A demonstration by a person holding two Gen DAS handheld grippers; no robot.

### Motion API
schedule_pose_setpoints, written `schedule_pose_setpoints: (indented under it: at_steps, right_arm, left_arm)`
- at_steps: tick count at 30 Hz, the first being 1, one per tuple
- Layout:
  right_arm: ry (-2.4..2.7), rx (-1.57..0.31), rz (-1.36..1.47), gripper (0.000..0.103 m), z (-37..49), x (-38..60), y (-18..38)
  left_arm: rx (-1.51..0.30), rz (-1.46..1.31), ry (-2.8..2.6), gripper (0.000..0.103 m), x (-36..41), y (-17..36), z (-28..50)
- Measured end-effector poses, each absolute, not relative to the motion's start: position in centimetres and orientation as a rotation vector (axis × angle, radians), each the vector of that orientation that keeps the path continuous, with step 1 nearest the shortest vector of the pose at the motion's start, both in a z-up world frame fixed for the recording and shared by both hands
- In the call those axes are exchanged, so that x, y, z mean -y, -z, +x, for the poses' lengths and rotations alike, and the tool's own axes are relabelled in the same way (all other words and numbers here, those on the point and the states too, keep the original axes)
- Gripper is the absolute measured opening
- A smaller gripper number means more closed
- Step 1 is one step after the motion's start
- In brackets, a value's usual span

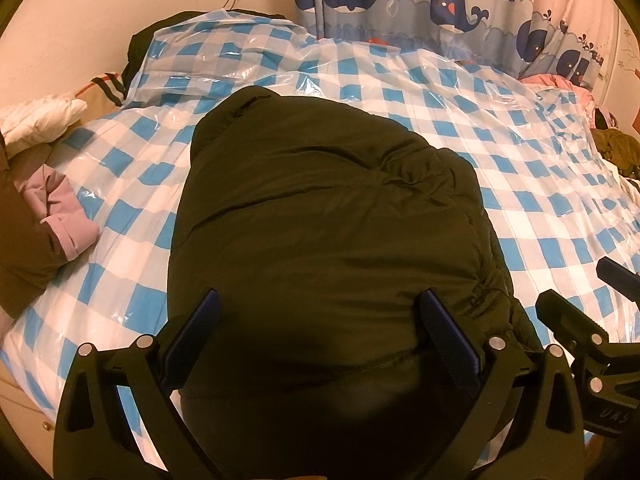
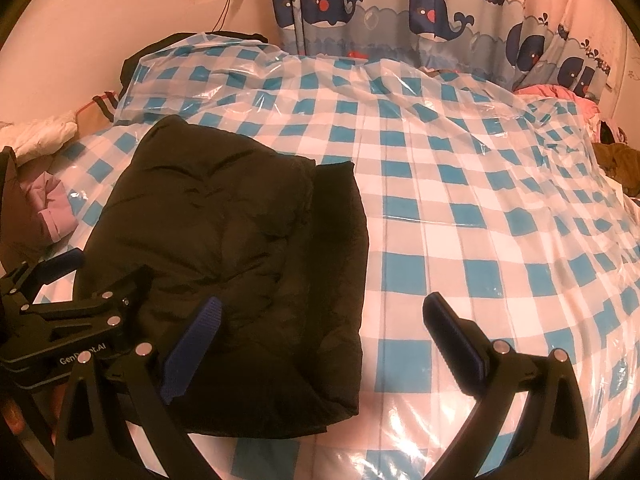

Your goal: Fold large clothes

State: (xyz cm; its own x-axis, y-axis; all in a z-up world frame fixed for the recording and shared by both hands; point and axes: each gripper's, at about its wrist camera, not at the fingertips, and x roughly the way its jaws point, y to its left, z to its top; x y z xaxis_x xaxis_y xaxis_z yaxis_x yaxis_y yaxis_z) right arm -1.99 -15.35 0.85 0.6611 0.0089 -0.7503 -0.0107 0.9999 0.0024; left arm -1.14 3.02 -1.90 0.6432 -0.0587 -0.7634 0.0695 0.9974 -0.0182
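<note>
A black puffy jacket (image 1: 328, 216) lies folded into a compact bundle on the blue-and-white checked bed cover (image 1: 540, 208). My left gripper (image 1: 320, 312) is open, its fingers spread above the jacket's near edge, holding nothing. In the right wrist view the jacket (image 2: 240, 240) lies left of centre on the checked cover (image 2: 480, 220). My right gripper (image 2: 320, 316) is open and empty over the jacket's right edge and the bare cover. The left gripper (image 2: 64, 272) shows at the left edge there; the right gripper (image 1: 580, 296) shows at the right edge of the left wrist view.
A clear plastic sheet (image 1: 240, 52) covers the bed. Pink and brown clothes (image 1: 60, 216) and a white garment (image 1: 36, 120) pile at the left edge. Olive and pink clothes (image 1: 616, 144) lie at the right. A whale-print curtain (image 1: 440, 4) hangs behind the bed.
</note>
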Motion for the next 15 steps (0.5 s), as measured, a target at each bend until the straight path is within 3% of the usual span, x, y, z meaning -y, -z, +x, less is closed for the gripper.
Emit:
schedule_pose_setpoints:
  at_steps: [15]
  right_arm:
    - [-0.01, -0.85, 0.003, 0.097, -2.1, 15.1, -0.6]
  left_arm:
    - [-0.873, -0.016, 0.059, 0.096, -5.3, 2.5, -1.2]
